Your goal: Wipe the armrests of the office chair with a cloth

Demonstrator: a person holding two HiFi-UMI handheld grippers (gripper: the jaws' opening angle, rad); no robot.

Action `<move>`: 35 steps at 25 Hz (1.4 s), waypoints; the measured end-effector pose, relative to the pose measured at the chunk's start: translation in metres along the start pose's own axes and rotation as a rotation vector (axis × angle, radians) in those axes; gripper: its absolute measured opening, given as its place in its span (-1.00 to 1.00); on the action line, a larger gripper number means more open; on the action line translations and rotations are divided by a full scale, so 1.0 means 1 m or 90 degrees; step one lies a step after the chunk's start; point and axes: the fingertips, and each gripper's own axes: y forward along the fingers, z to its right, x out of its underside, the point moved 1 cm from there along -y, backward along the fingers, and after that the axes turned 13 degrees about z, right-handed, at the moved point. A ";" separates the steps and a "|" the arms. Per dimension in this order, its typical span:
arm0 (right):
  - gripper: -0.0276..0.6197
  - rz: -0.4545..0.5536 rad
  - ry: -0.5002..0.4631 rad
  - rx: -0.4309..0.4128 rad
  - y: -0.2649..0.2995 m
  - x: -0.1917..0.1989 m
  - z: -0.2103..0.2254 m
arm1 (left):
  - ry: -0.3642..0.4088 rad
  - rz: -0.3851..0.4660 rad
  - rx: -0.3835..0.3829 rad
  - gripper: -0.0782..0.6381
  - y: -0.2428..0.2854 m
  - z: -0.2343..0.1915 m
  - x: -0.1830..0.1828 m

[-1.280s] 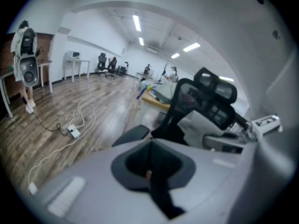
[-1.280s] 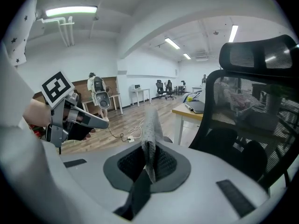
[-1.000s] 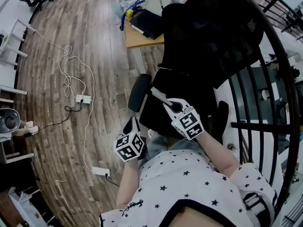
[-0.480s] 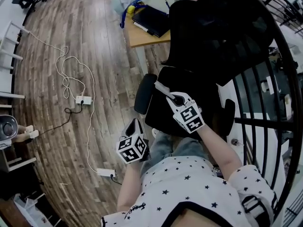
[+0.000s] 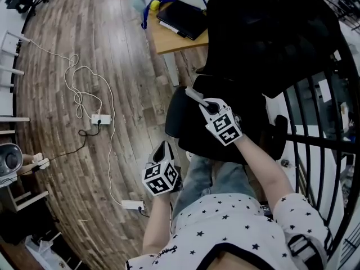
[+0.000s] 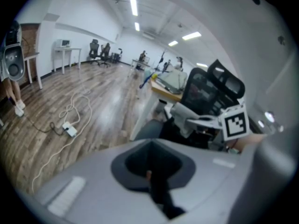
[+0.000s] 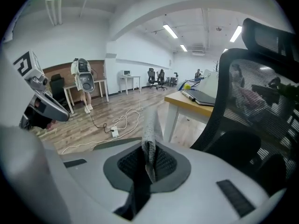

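Note:
The black office chair (image 5: 264, 44) stands in front of me, its seat (image 5: 225, 94) under my right hand. Its left armrest (image 5: 173, 117) is beside the seat, and the right armrest (image 5: 278, 133) lies near the railing. My right gripper (image 5: 198, 100) hovers over the seat's left part, shut on a grey cloth (image 5: 191, 93). That cloth (image 7: 149, 129) stands up from between the right gripper's (image 7: 148, 158) jaws. The left gripper (image 5: 163, 149) hangs low by my knee, left of the chair, jaws together and holding nothing (image 6: 152, 171).
A wooden desk (image 5: 169, 38) with a dark notebook (image 5: 183, 17) stands beyond the chair. White cables and power strips (image 5: 98, 118) lie on the wood floor at the left. A black metal railing (image 5: 320, 128) runs close on the right.
The right gripper with the cloth has moved a little farther over the seat toward the backrest. The left gripper has stayed low by my knee.

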 end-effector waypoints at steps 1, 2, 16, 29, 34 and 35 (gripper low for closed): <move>-0.83 -0.005 -0.003 0.000 0.005 0.002 0.002 | -0.002 -0.001 -0.001 -0.76 0.002 -0.002 0.000; -0.83 -0.010 -0.005 0.001 0.011 0.004 0.004 | -0.004 -0.002 -0.003 -0.76 0.003 -0.005 -0.001; -0.83 -0.084 -0.020 0.006 0.079 0.033 0.017 | -0.024 -0.024 -0.014 -0.76 0.012 -0.026 0.012; -0.83 -0.157 0.004 -0.011 0.116 0.060 0.015 | -0.037 -0.032 -0.016 -0.76 0.016 -0.027 0.021; -0.83 -0.167 0.011 -0.020 0.117 0.065 0.012 | -0.041 -0.033 -0.020 -0.76 0.013 -0.030 0.025; -0.83 -0.169 0.019 -0.022 0.118 0.065 0.013 | -0.041 -0.034 -0.020 -0.76 0.013 -0.030 0.026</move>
